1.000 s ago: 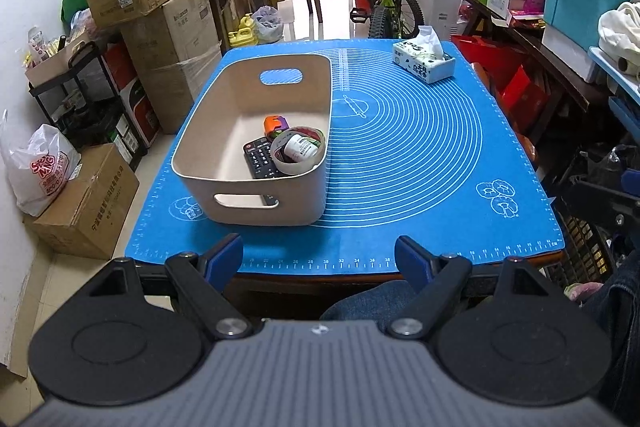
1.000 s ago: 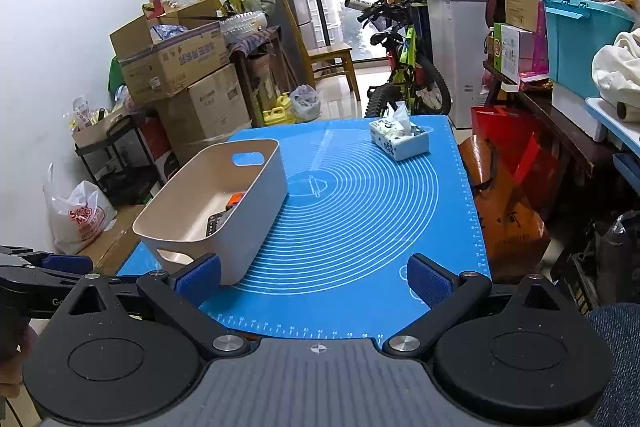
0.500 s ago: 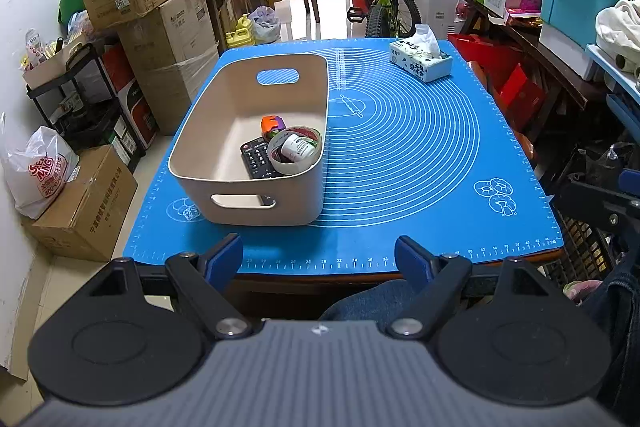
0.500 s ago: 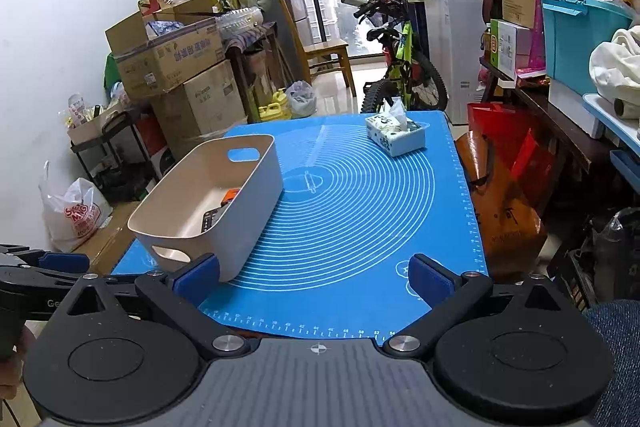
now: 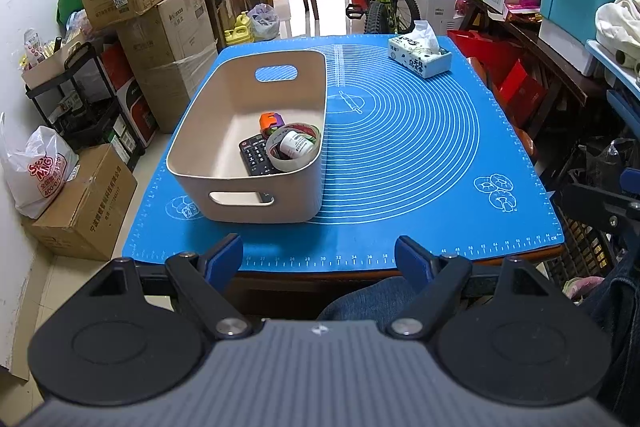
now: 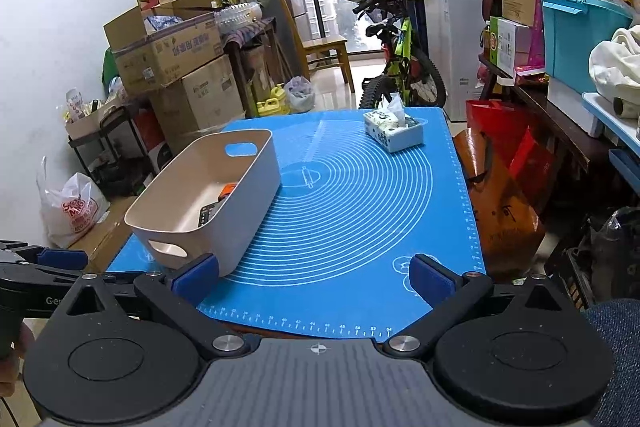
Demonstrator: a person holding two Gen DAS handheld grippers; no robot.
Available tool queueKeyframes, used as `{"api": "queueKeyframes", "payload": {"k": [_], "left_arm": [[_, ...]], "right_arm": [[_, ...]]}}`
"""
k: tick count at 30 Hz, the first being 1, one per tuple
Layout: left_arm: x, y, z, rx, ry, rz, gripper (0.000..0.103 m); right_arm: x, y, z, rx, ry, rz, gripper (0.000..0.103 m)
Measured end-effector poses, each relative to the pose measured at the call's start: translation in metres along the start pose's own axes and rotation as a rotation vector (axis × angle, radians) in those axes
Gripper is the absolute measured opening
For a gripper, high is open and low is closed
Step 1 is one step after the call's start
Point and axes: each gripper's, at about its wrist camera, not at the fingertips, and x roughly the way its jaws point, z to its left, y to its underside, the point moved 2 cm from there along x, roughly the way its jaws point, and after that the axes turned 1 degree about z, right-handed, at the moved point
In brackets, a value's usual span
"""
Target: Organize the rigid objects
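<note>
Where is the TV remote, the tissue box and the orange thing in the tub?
TV remote (image 5: 256,158): left wrist view, on its black button face.
tissue box (image 6: 394,134): right wrist view, on its patterned side wall.
orange thing (image 5: 269,120): left wrist view, on its orange top, behind the tape roll.

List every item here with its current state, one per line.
beige bin: upright on mat, holding items
remote control: lying in bin
tape roll: in bin, around white bottle
white bottle: on its side
orange block: in bin
tissue box: opened, tissue sticking up
left gripper: open, empty
right gripper: open, empty
</note>
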Motion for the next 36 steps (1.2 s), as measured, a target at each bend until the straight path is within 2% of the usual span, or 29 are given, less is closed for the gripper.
{"api": "queueKeyframes", "payload": {"k": [36], "left_arm": [[0.0004, 0.0014, -0.0017, 0.009, -0.002, 0.006, 0.083]], "right_arm": [[0.0002, 0.0056, -0.0075, -0.002, 0.002, 0.002, 0.1]]}}
